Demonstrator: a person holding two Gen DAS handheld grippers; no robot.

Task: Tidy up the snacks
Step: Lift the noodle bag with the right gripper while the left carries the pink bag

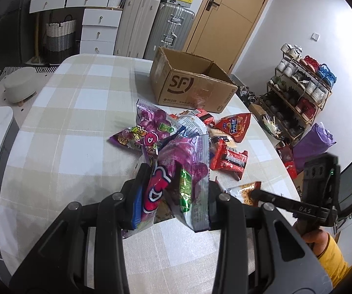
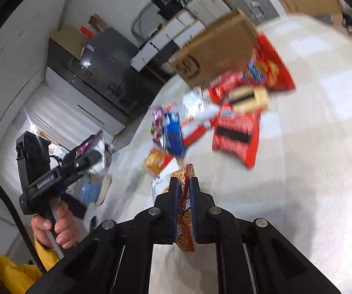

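The left gripper (image 1: 176, 191) has its fingers (image 1: 140, 183) pinching a purple snack bag (image 1: 185, 161), which stands up between them above the checked bench (image 1: 73, 112). Just beyond it a heap of snacks lies on the bench: another purple bag (image 1: 149, 127), red packets (image 1: 229, 159) and a red triangular pack (image 1: 236, 126). Behind the heap sits an open cardboard box (image 1: 193, 85), near the far edge of the bench. The right gripper (image 2: 184, 183) has its fingers (image 2: 174, 196) pressed on a thin red-and-gold patterned packet (image 2: 184, 230), held on edge just above the bench. In the right wrist view, which is blurred, a hand (image 2: 55, 225) in a yellow sleeve (image 2: 11, 274) holds the left gripper's handle. A shoe rack (image 1: 298, 90) stands by the wall
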